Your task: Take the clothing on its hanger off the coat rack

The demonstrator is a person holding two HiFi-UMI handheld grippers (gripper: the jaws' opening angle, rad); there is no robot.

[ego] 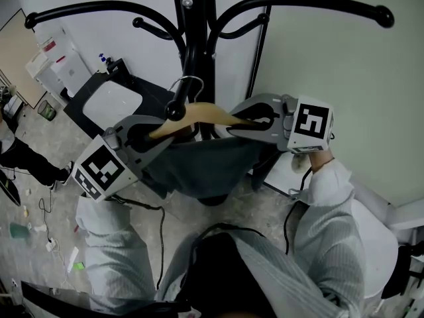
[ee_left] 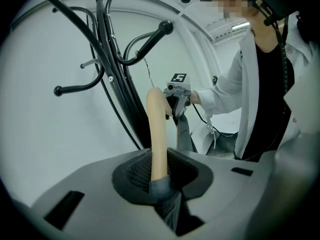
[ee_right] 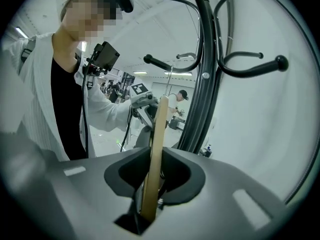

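Observation:
A wooden hanger carries a dark grey garment and hangs by its wire hook over a short knobbed arm of the black coat rack. My left gripper is shut on the hanger's left end, with the wooden arm and a fold of grey cloth pinched between its pads. My right gripper is shut on the right end, where the wood runs up between the jaws. Each gripper view shows the other gripper across the hanger: the right gripper and the left gripper.
Long curved rack arms spread above both grippers. A white wall is close on the right. A black-framed white stand sits behind to the left. Cables trail over the floor. A person's leg shows at the left edge.

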